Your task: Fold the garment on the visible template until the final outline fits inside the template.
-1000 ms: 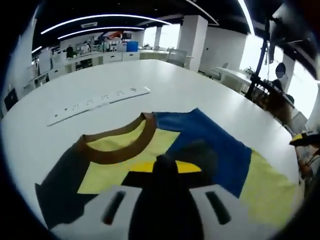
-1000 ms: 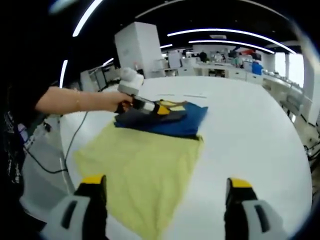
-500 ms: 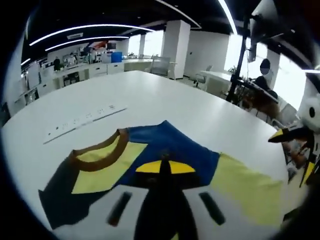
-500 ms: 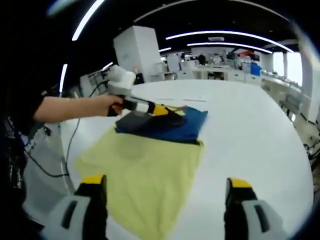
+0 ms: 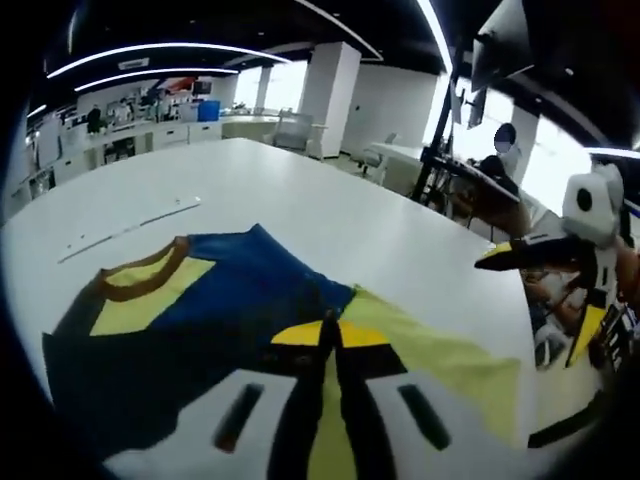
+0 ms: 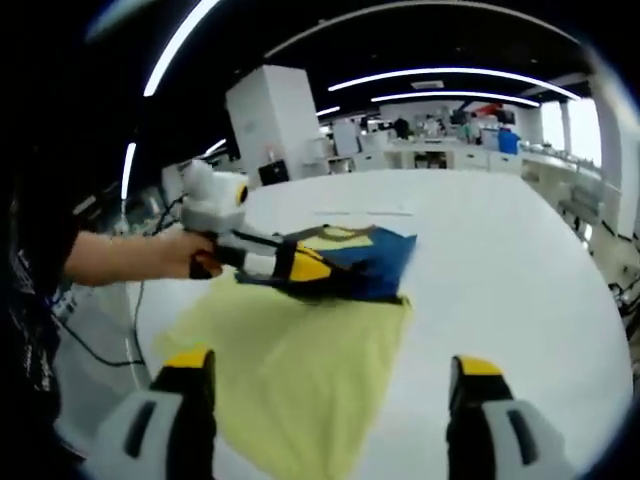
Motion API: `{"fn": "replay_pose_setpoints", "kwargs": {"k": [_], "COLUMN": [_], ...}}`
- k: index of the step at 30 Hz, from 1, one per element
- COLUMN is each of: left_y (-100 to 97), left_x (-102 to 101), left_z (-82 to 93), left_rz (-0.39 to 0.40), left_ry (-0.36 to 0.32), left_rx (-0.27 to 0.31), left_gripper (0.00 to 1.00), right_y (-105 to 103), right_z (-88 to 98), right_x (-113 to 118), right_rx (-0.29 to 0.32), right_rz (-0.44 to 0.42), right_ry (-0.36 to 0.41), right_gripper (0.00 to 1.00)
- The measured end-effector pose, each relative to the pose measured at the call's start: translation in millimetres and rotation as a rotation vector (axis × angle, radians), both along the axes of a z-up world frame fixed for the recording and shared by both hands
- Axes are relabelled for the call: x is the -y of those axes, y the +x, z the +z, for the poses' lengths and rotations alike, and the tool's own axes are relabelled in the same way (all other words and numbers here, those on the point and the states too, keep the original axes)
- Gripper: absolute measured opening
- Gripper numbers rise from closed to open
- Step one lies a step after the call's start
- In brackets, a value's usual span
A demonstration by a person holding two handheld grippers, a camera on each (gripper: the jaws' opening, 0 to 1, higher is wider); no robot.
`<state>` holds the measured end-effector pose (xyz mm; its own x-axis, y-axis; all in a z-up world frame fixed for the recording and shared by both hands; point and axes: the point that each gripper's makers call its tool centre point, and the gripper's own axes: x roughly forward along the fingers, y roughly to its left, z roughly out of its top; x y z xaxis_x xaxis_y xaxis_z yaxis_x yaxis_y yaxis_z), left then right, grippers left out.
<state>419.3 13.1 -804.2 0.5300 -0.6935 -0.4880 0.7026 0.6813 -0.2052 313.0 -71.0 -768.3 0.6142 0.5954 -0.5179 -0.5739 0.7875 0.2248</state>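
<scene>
garment: colour-block T-shirt in navy, blue and yellow with a brown ribbed collar, soft knit, partly folded, lying on the yellow cloth template near the white table's left edge as the right gripper view frames it
template: yellow, matte, roughly rectangular, wrinkled; far end covered by the shirt, near end cut off by the frame in the left gripper view
left gripper: jaws nearly closed, only a thin gap; tips sit over the shirt's dark edge, cannot tell if fabric is pinched; held by a hand
right gripper: jaws spread wide, nothing between them, hovering above the template's near end
hidden: shirt's lower part blocked by the left gripper's body
hard to make out: thin pale strip on the table beyond the collar, markings unreadable
</scene>
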Motion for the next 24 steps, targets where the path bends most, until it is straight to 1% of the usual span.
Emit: {"fn": "replay_pose_setpoints", "kwargs": {"k": [2, 4, 5, 8, 12, 14, 20, 22, 24], "left_y": [-9.0, -8.5, -10.2, -14.8, -23.1, -26.1, -32.9, -32.0, -31.5], "left_x": [2.5, 0.9, 2.8, 4.6, 7.9, 11.1, 16.7, 15.2, 12.1], "left_z": [-6.2, -13.9, -13.4, -20.5, -30.2, -33.5, -25.3, -21.8, -18.7], "left_rz": [-0.004, -0.004, -0.005, -0.008, -0.041, -0.058, -0.068, -0.062, -0.06], "left_ry": [0.01, 0.013, 0.013, 0.015, 0.036, 0.031, 0.022, 0.019, 0.028], "left_rx": [-0.016, -0.026, -0.028, -0.048, -0.06, -0.073, -0.049, -0.03, -0.011], "left_gripper": [0.01, 0.02, 0.03, 0.05, 0.1, 0.13, 0.21, 0.25, 0.34], "right_y": [1.0, 2.1, 2.6, 6.1, 10.9, 14.0, 24.3, 27.4, 30.6], "right_z": [1.0, 0.7, 0.6, -0.4, -1.8, -2.3, -2.1, -0.2, 1.3], "right_x": [-0.4, 0.1, 0.2, 1.9, 1.2, 0.0, -5.1, -7.8, -9.1], "right_rx": [0.0, -0.005, -0.006, -0.015, -0.026, -0.029, -0.035, -0.033, -0.029], "right_rz": [-0.006, -0.014, -0.017, -0.028, -0.041, -0.043, -0.042, -0.038, -0.036], "right_ry": [0.006, 0.012, 0.016, 0.035, 0.043, 0.044, 0.043, 0.046, 0.044], "right_gripper": [0.97, 0.96, 0.96, 0.95, 0.92, 0.89, 0.85, 0.84, 0.84]}}
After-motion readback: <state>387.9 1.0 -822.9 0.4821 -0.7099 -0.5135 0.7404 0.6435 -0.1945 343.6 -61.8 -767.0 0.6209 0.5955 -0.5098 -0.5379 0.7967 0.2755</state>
